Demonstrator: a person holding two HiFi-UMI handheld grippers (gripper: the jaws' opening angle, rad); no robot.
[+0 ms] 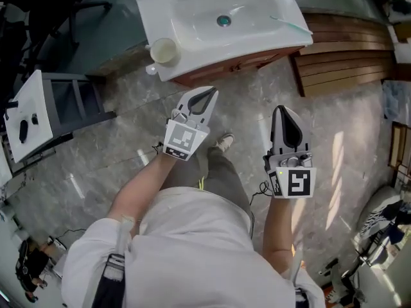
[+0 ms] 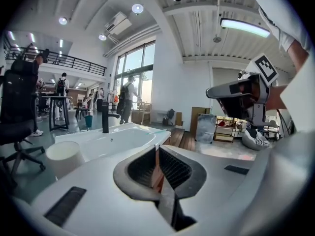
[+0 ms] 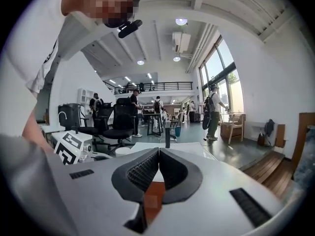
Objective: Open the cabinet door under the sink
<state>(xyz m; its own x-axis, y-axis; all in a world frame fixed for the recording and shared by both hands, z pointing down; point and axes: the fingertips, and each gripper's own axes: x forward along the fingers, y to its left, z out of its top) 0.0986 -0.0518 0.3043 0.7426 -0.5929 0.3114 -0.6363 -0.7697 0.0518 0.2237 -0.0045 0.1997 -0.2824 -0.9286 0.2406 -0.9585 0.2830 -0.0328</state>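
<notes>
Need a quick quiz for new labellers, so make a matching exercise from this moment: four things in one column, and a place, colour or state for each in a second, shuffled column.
Things:
1. sink
2. cup
3. cabinet
4. left gripper

Descriptions:
a. reddish-brown wood
b. white basin on top of the cabinet
c. stands on a corner of the sink
d. in the air in front of the cabinet, jaws together, holding nothing

Pairs: 1-b, 2-c, 3-a, 4-d
</notes>
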